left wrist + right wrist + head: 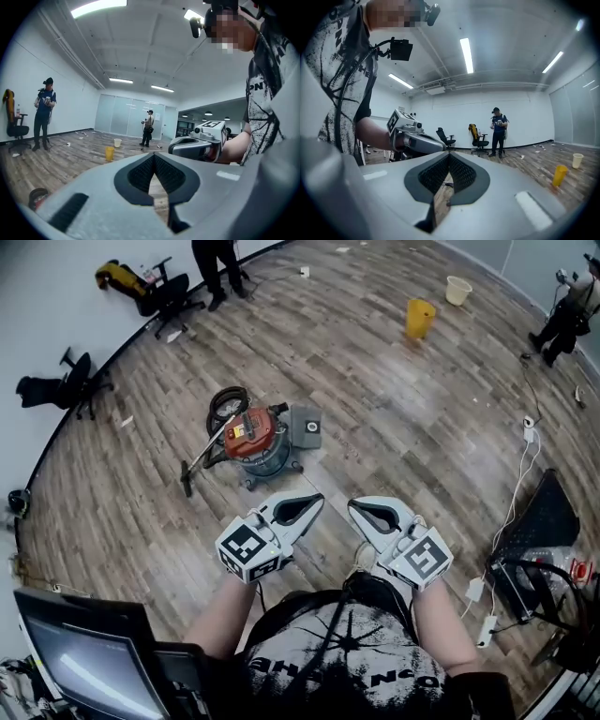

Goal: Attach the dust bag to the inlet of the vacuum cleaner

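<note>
The wooden floor (394, 381) is carrying a red-topped vacuum cleaner (253, 442) at the person's twelve o'clock. A grey dust bag (307, 426) is lying just beside the vacuum at its three o'clock. The left gripper (316, 500) and right gripper (354, 507) are hovering side by side, well short of both. Each has its jaws pressed together on nothing.

matt wood-grain plank floor (394, 409); smooth, hard plastic on the vacuum cleaner (253, 439).

Head view downward, gripper views level (seemingly inward)
</note>
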Demonstrator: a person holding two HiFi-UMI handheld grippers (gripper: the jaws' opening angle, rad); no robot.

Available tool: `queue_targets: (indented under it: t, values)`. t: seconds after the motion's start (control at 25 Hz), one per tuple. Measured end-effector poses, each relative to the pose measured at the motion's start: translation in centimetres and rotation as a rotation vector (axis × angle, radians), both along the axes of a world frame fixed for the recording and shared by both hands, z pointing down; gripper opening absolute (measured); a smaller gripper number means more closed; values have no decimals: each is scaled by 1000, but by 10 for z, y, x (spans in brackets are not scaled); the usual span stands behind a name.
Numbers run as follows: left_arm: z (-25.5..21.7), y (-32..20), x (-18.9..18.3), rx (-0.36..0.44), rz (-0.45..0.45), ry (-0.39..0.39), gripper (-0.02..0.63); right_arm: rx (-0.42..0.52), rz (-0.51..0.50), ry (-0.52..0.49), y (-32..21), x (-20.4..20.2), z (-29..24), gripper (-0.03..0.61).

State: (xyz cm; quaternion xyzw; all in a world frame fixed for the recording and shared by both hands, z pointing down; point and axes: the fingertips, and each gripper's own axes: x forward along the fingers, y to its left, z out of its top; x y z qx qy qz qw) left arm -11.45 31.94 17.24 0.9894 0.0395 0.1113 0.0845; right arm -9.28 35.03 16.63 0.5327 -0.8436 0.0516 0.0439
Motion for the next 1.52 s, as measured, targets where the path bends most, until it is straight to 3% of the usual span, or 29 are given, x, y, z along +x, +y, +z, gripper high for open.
queue_targets:
  t: [0.32, 0.72, 0.96, 1.2, 1.52]
  values:
    - [-15, -2, 111, 13, 9, 18, 0, 9, -17, -17, -8, 101, 0, 5]
    - [12, -32, 149, 0, -24, 12, 0, -11, -59, -16, -39, 132, 20, 5]
    - [18, -95, 161, -33, -76, 12, 0, -40, -127, 14, -103, 137, 21, 5]
    - [23, -203, 178, -40, -143, 8, 0, -109, -165, 5, -209, 159, 29, 5]
    - [30, -328, 184, -79, -242, 15, 0, -285, -220, 84, -340, 173, 51, 5]
